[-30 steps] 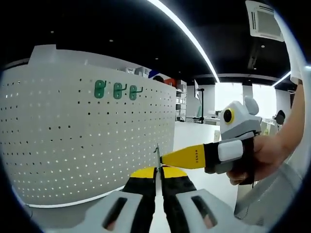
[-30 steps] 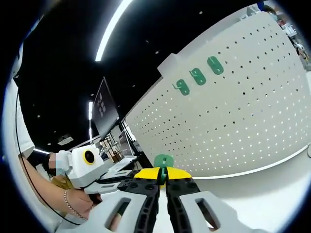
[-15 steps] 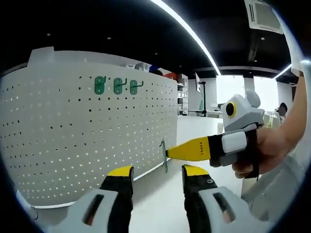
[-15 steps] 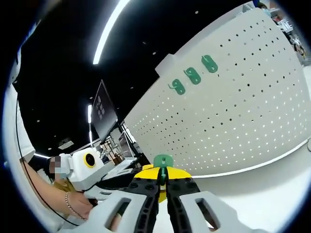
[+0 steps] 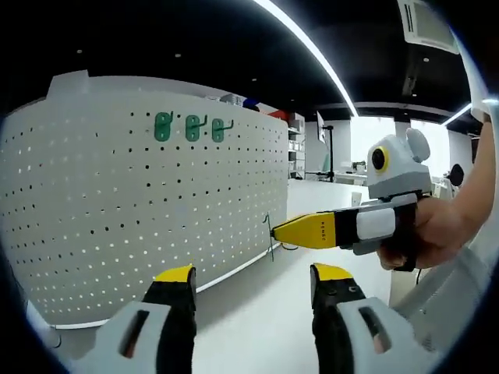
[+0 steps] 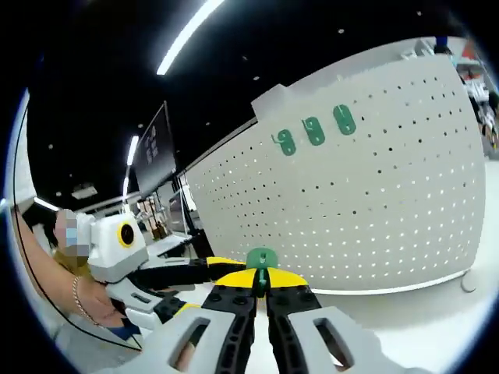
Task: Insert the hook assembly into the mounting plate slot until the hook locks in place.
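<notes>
A curved white pegboard plate (image 5: 132, 218) stands on the white table, with three green hooks (image 5: 192, 127) mounted in a row near its top. My left gripper (image 5: 253, 274) is open, nothing between its yellow-tipped jaws. My right gripper (image 5: 273, 231) reaches in from the right, held by a hand, shut on a thin green hook piece (image 5: 270, 238) in the air just off the plate's right edge. In the right gripper view, my right gripper (image 6: 261, 284) pinches the green hook assembly (image 6: 261, 259) in front of the pegboard (image 6: 366, 210) and its three hooks (image 6: 313, 131). The left gripper (image 6: 187, 273) sits at lower left.
The white tabletop (image 5: 257, 327) runs along the pegboard's base. A person's hand (image 5: 437, 234) holds the right gripper, and a hand with a bracelet (image 6: 82, 300) holds the left. An office room with desks lies behind, under a ceiling light strip (image 5: 312, 54).
My left gripper was shut beside the hook piece a second ago; it has opened wide and let go. The right gripper keeps the hook and has lifted slightly away.
</notes>
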Action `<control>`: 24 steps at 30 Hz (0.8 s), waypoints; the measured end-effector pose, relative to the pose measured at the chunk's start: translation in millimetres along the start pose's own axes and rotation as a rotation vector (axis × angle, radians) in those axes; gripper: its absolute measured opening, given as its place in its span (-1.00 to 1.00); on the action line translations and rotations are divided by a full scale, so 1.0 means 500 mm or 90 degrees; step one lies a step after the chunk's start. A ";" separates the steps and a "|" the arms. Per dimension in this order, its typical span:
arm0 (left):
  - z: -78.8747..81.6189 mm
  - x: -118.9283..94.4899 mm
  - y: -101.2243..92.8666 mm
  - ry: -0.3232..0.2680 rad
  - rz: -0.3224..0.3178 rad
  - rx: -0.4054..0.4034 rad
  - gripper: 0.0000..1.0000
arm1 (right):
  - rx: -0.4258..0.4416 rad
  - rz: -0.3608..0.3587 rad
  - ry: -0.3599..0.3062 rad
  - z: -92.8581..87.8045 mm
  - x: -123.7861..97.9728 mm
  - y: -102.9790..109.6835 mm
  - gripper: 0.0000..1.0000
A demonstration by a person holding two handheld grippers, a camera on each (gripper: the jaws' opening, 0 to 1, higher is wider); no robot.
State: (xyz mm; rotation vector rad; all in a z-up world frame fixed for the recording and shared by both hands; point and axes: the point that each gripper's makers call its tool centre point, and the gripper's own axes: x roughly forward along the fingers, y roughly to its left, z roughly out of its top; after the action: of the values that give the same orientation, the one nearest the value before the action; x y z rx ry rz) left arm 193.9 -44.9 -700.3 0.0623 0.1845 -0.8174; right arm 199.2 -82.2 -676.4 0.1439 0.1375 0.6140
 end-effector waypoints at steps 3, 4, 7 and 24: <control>0.002 0.000 0.001 -0.002 0.001 -0.001 0.22 | -0.013 -0.005 0.004 -0.001 0.001 -0.001 -0.99; 0.002 0.000 0.001 -0.002 0.001 -0.001 0.22 | -0.005 0.001 0.003 -0.001 0.002 0.000 -0.99; 0.003 0.000 0.002 -0.002 0.001 0.000 0.22 | 0.000 0.000 0.001 -0.001 0.002 -0.003 -0.99; 0.007 -0.028 0.017 -0.001 0.015 -0.005 0.23 | 0.004 -0.052 -0.044 0.071 0.012 -0.078 -0.99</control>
State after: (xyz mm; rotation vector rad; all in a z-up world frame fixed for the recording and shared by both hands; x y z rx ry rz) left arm 191.3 -29.3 -694.2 0.0564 0.1860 -0.7926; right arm 232.1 -113.2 -649.0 0.1649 0.0782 0.5261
